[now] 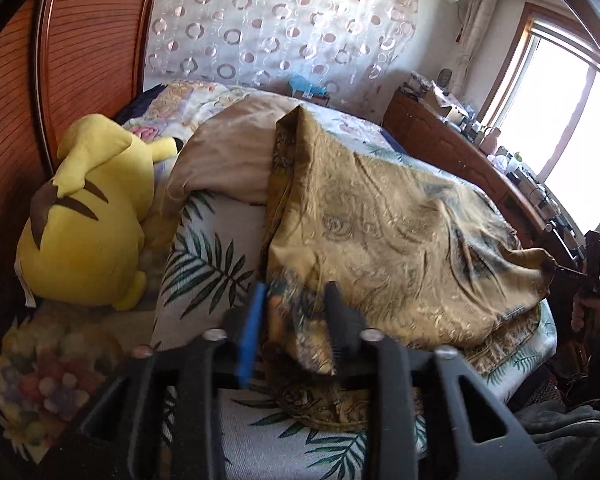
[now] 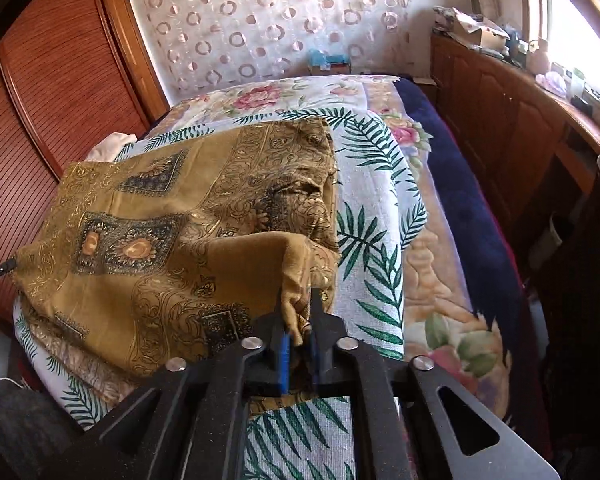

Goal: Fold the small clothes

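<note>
Gold-patterned cloth [image 2: 148,240] is draped over a leaf-print sheet [image 2: 376,240] on the bed, part folded over itself, so it's basically dead centre in both wrist views. Nearest thing in the left wrist view is the left gripper [image 1: 296,312], jaws standing partly apart with a corner of the cloth lying loose between them; the blue pad [image 1: 252,336] isn't pressing on it as far as I can see. In the right wrist view, the right gripper [image 2: 300,320] at 6 o'clock is nearly closed and pinching a bunched corner of the same cloth. A bit further out, at about 9 o'clock in the left view, a yellow plush toy [image 1: 88,216] lies on its side by the wooden wardrobe door [image 1: 80,52]. Past the cloth there's a tan pillow [image 1: 228,152], then a floral blanket [image 2: 260,96]. At 3 o'clock in the right view runs a dark blue blanket [image 2: 460,200] beside a wooden cabinet [image 2: 500,112]. Far back hangs a circle-patterned curtain [image 2: 276,20].
</note>
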`<control>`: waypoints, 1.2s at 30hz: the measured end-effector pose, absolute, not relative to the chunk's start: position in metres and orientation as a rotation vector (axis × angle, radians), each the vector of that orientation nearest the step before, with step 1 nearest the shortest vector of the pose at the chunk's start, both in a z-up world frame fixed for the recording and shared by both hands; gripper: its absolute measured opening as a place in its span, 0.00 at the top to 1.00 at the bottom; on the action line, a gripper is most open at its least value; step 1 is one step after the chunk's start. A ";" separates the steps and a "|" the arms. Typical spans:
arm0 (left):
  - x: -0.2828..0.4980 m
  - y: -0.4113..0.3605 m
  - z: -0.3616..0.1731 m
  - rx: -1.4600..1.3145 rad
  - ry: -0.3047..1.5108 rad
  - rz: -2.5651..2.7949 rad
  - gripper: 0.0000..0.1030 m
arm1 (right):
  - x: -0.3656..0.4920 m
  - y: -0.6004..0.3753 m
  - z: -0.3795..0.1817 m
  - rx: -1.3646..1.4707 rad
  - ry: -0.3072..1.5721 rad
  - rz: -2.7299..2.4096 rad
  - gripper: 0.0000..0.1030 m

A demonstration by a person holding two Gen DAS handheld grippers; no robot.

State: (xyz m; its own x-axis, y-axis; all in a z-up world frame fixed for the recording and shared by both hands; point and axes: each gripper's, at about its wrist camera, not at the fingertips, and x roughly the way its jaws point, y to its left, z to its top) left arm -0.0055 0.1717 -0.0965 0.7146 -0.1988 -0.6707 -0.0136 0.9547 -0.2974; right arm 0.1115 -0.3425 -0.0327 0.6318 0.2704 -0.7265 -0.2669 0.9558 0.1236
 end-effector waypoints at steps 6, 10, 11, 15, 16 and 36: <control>0.005 0.169 -0.087 -0.243 0.756 -0.102 0.60 | 0.095 -0.327 -0.028 -0.057 0.811 0.284 0.64; 0.013 0.167 -0.082 -0.221 0.746 -0.095 0.54 | 0.080 -0.317 -0.018 -0.094 0.784 0.284 0.57; 0.015 0.165 -0.082 -0.215 0.745 -0.091 0.48 | 0.080 -0.315 -0.017 -0.109 0.772 0.277 0.57; 0.019 0.161 -0.089 -0.212 0.749 -0.099 0.24 | 0.078 -0.306 -0.014 -0.127 0.744 0.271 0.54; 0.020 0.160 -0.090 -0.209 0.754 -0.094 0.24 | 0.078 -0.304 -0.014 -0.129 0.739 0.272 0.53; 0.056 0.167 -0.086 -0.171 0.745 -0.020 0.24 | 0.192 -0.282 -0.027 -0.112 0.760 0.249 0.51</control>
